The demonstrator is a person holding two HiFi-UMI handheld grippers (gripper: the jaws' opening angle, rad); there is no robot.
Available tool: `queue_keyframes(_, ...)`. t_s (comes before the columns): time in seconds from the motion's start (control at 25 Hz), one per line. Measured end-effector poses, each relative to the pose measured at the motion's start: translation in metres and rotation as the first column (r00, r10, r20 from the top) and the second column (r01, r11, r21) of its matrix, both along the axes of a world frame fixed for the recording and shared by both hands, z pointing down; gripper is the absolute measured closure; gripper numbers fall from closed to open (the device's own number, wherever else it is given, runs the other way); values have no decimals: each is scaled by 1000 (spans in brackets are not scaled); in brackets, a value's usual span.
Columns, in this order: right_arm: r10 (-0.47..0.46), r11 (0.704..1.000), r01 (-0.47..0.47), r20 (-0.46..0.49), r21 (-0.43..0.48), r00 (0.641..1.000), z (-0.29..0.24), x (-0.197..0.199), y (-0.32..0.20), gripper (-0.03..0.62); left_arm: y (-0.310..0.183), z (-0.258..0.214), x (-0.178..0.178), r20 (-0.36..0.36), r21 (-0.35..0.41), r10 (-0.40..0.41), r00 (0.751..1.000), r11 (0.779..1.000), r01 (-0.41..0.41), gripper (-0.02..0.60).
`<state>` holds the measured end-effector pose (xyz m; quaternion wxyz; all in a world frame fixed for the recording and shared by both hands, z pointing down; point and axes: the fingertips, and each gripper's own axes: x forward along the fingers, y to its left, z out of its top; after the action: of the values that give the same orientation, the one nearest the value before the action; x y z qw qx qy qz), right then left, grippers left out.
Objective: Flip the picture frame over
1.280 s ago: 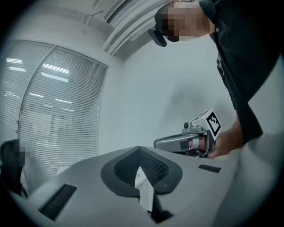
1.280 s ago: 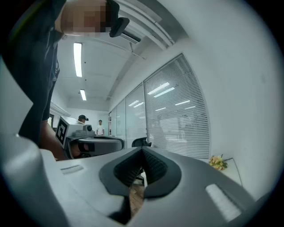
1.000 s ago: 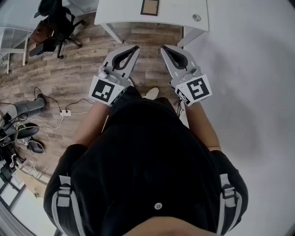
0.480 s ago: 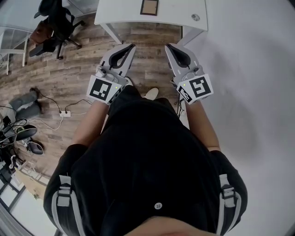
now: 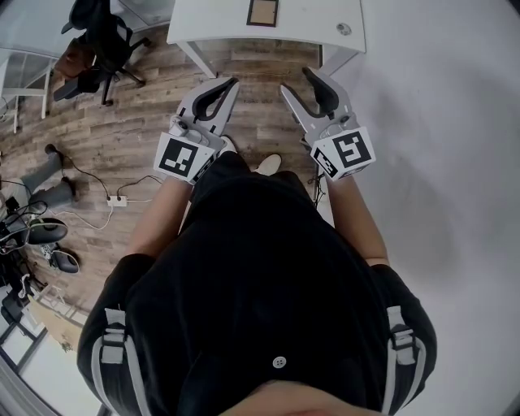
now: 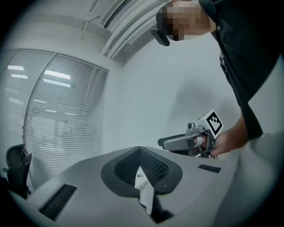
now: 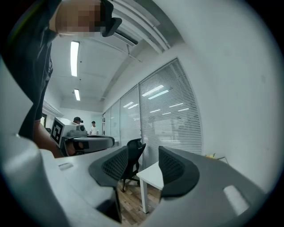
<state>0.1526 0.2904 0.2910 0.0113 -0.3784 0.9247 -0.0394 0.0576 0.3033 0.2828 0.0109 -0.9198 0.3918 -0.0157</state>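
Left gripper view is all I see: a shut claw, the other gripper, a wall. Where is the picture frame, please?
Observer: Head view: the picture frame lies flat on a white table, far ahead, untouched.
Operator: Is the right claw open?
Observer: Yes. The right claw has just been opening; its jaws stand apart, nothing between them.
Operator: Anything else on that table?
Observer: One small round thing near its right corner; I cannot tell what.

I saw a wood-plank floor (image 5: 122, 138) below, with a white worktop (image 5: 211, 20) at its far edge and a black office chair (image 5: 101, 36) off to the left. A power strip (image 5: 116, 199) lay on the boards. A plain white wall (image 5: 439, 122) ran along the right. Blinds (image 7: 171, 106) covered the glass, and ceiling strip lights (image 7: 74, 57) were on.
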Motion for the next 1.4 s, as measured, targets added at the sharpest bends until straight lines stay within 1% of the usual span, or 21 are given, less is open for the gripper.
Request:
queue_keyframes(0.24,14,1000,-14,-8,-2,1000,2,3,-4,267,0,3,3,19,-6,10,1000,1000,-10,577)
queue_keyframes(0.36,9,1000,-9,-16,-6,1000,4,3,-5,243,-1,4,5,27,-7,11,1000,1000,-11,577)
queue_keyframes(0.52,8,1000,-8,-17,-18,1000,9,2,-18,242,-12,8,4,41,-8,11,999,1000,-11,577)
queue_keyframes(0.72,5,1000,-6,-31,-20,999,12,-3,-29,243,-23,10,1,23,-22,8,1000,1000,-7,577)
queue_keyframes(0.8,4,1000,-4,-36,-21,999,10,-8,-37,243,-31,12,-4,30,-19,13,999,1000,-13,577)
queue_keyframes(1.04,10,1000,-12,-55,-29,998,5,-29,-76,243,-74,8,-24,52,-37,26,998,999,-24,577)
queue_keyframes(1.16,21,999,-24,-64,-40,998,9,-38,-96,243,-92,12,-31,30,-26,57,998,998,-56,577)
queue_keyframes(1.28,26,998,-30,-69,-54,997,13,-51,-112,243,-110,18,-44,38,-49,66,997,997,-64,577)
queue_keyframes(1.4,29,997,-34,-82,-65,996,17,-66,-134,243,-134,21,-56,17,-50,78,997,996,-78,577)
